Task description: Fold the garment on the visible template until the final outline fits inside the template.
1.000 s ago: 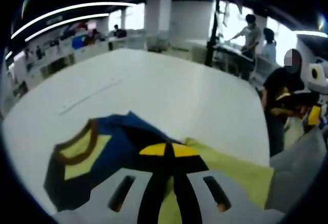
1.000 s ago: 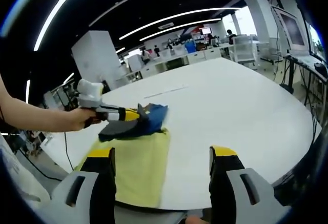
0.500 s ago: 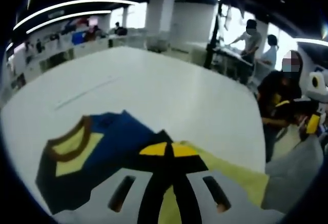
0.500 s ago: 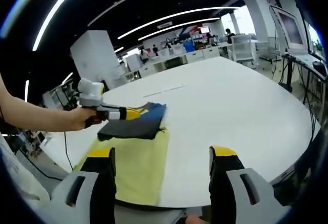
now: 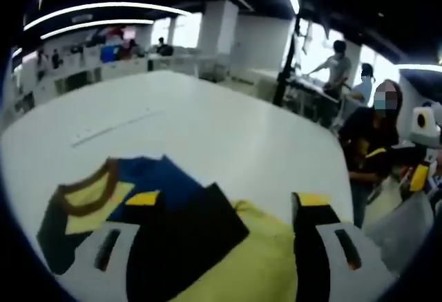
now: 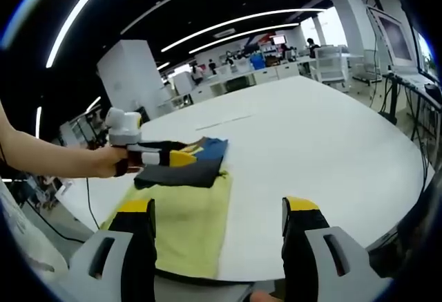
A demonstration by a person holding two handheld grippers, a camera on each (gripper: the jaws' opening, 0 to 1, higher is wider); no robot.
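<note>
As we look along the left gripper (image 5: 224,209), its jaws stand wide apart with nothing between them, and the folded garment (image 5: 155,209) lies just beyond them. The dark part of it lies on the yellow template (image 5: 238,274); the blue part with the yellow collar hangs past the template's edge onto the bare desk (image 5: 228,126). In the right gripper view the right gripper (image 6: 217,212) is also spread open and holds nothing, at the near edge of the desk, well apart from the garment (image 6: 183,167). There we see the left gripper (image 6: 162,157) over the near end of the garment, with a hand (image 6: 110,162) behind it. The template (image 6: 183,226) reaches from the near edge toward the middle of the desk.

We judge that one fold is just laid down and released. The outline does not yet fit, because the collar end is outside the template. The next move, we think, must take this far end and fold it back over the dark part, without dragging the template. Behind the desk stand people and other tables.
</note>
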